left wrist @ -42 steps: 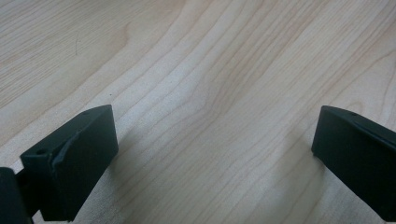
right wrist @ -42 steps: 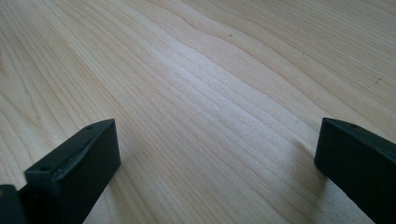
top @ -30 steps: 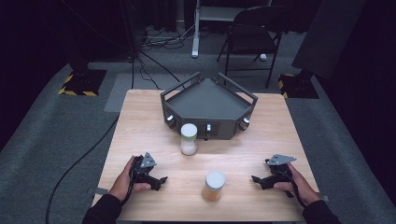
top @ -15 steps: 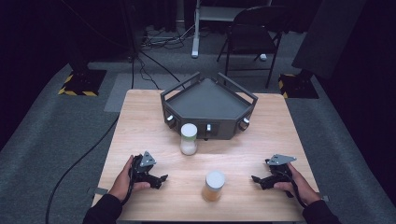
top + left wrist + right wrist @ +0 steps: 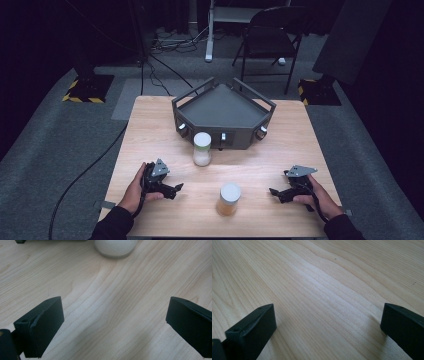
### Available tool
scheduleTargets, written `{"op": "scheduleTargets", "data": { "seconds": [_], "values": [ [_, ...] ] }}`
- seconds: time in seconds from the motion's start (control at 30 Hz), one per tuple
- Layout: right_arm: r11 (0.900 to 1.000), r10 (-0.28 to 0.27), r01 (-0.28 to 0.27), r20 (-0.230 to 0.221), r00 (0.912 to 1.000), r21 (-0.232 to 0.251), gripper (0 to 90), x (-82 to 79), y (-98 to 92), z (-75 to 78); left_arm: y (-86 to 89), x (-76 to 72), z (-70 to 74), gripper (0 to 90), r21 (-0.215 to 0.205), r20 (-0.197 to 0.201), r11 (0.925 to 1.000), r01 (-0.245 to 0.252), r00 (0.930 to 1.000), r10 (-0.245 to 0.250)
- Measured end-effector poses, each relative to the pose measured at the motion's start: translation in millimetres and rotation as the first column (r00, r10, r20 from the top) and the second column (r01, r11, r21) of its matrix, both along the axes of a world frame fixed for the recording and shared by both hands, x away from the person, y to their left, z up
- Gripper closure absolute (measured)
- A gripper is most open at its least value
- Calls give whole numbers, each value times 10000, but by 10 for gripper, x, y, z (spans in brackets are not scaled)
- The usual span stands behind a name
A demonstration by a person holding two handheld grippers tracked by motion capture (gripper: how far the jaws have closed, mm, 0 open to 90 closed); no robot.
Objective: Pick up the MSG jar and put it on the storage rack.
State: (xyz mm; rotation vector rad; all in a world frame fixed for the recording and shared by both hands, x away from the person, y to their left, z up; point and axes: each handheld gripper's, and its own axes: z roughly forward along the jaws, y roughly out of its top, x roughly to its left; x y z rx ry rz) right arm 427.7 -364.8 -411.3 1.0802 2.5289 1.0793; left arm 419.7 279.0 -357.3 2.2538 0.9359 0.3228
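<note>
Two jars, white jar (image 5: 202, 148) mid-table by the tray (image 5: 222, 107) and amber jar (image 5: 228, 198) near the front edge, haven't budged, and both claws, left (image 5: 175, 188) and right (image 5: 274, 191), sit spread wide and empty, so nothing's started.

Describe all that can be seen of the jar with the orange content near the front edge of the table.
The jar is a small clear container with a wide, flat white lid on top. Its lower part holds something orange-amber. It stands upright on the light wooden table, near the front edge, about midway between the left gripper and the right gripper. Neither gripper touches it; only the table does. The lid looks closed.
</note>
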Motion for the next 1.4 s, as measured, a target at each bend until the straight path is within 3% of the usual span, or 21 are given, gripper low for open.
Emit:
{"op": "scheduleTargets", "data": {
  "seconds": [0.33, 0.5, 0.73, 1.33, 1.4],
  "values": [
    [10000, 0, 0, 1, 10000, -1, 0, 0, 0, 0, -145, 35, 82, 14, -36, 386, 9999, 163, 9991, -162],
    [10000, 1, -1, 2, 10000, 2, 0, 0, 0, 0, -164, 63, 126, 16, -256, 623, 9995, 158, 9980, -142],
    [10000, 7, -7, 2, 10000, 1, 0, 3, 3, -1, -180, 112, 151, 14, -760, 647, 9970, 117, 9979, -68],
    [10000, 7, -7, 1, 10000, 1, 0, 3, 2, -1, -349, 253, 162, 13, -914, 807, 9953, 319, 9964, -245],
    [10000, 7, -7, 0, 10000, 3, 0, 4, 2, -1, -345, 280, 148, 14, -1101, 782, 9930, 428, 9964, -343]
  ]
}}
